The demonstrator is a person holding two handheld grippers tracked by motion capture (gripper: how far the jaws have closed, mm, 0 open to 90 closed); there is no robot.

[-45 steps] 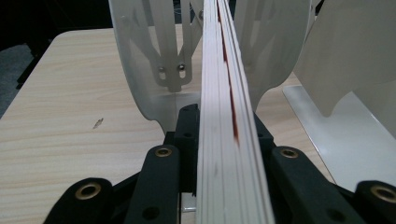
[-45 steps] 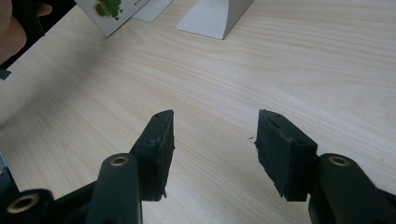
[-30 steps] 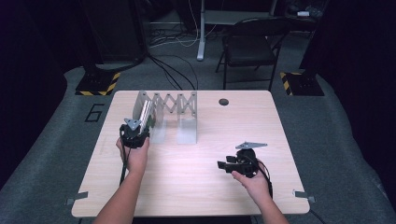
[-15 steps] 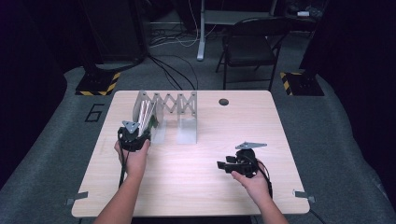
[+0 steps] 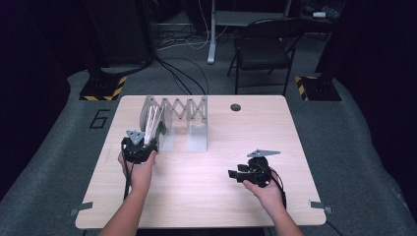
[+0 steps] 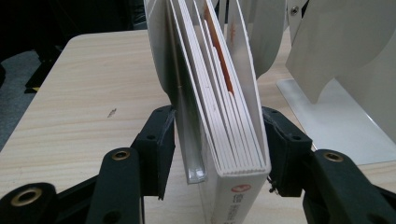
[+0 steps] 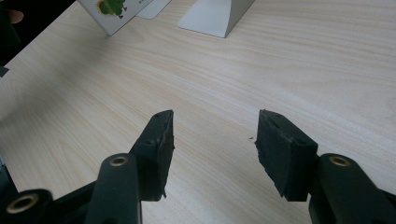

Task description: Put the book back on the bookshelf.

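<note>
Bare tabletop [image 5: 196, 187] surrounds right claw [image 7: 215, 140]; left claw [image 6: 219, 140] clamps book [image 6: 233, 154].

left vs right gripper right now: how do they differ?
The left gripper has its jaws around a white book and a clear sleeve; the right gripper has nothing between its jaws.
The left gripper is at the folding rack near the table's left side; the right gripper is over bare table toward the right.
Both are hand-held, with black jaws.

Book [image 6: 233, 116] top and spine print cut off by frame edges; cover picture [image 7: 112, 7] cropped.
</note>
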